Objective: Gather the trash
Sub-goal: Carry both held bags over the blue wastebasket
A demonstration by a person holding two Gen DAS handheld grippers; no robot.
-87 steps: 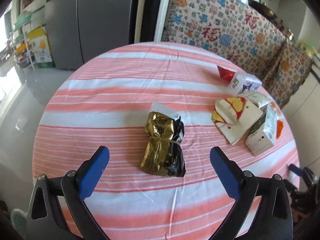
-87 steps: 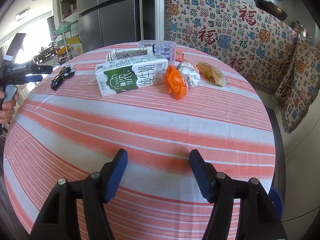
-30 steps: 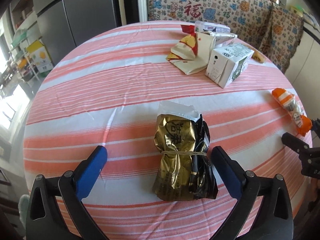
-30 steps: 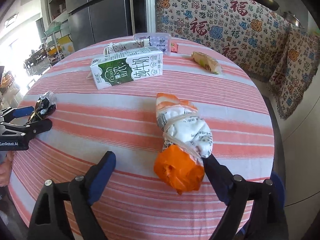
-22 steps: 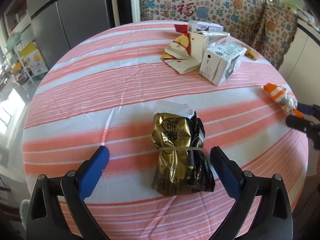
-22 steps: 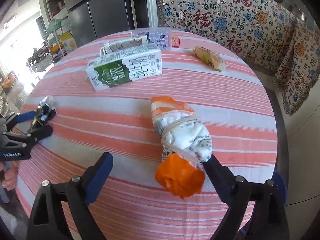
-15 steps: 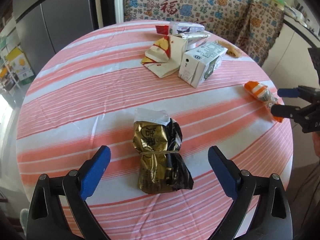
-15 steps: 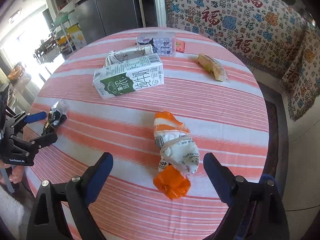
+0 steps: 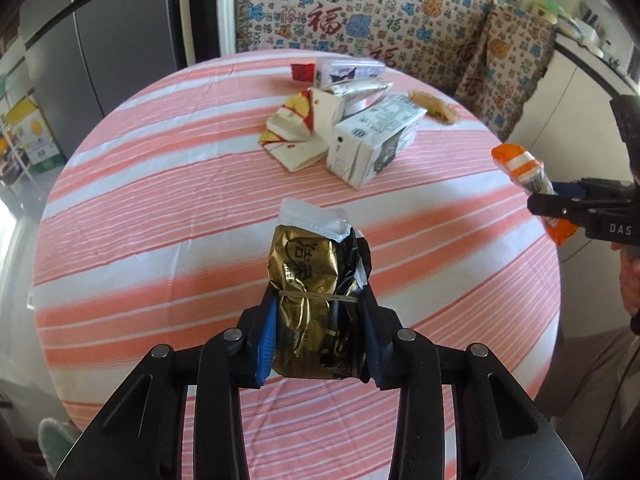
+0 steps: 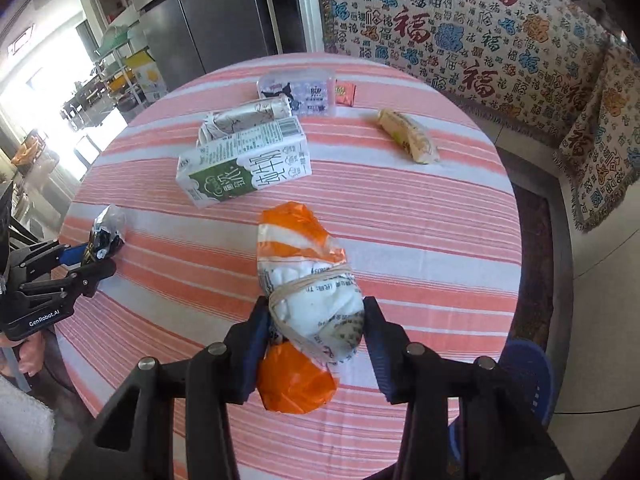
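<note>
My left gripper (image 9: 318, 342) has its blue-padded fingers (image 9: 266, 344) pinched on the lower half of the gold foil bag (image 9: 310, 300), a crinkled, shiny pouch with black side panels, cinched at the waist by a rubber band and torn open to a white inner lip at its far end. It looks raised off the counter (image 9: 160, 200), a round top under a soft cloth of salmon and white stripes. My right gripper (image 10: 316, 336) clamps the orange-and-white bundle (image 10: 308, 288), thin glossy plastic rolled into a fat cylinder and banded around its middle; its orange tail bulges below the fingers (image 10: 376, 332).

Farther back lie a boxy milk carton (image 10: 244, 168) on its side, a silvery rolled wrapper (image 10: 244, 118), a clear lidded plastic box (image 10: 298, 90), a small red sachet (image 10: 345, 94) and a tan oblong packet (image 10: 408, 136); a folded red-and-yellow paper wrapper (image 9: 300, 132) leans against the carton.

Half a second ago both sets of fingers stood wide apart, with each bundle lying flat on the cloth between them; now both have closed in and each bundle sits higher in its view.
</note>
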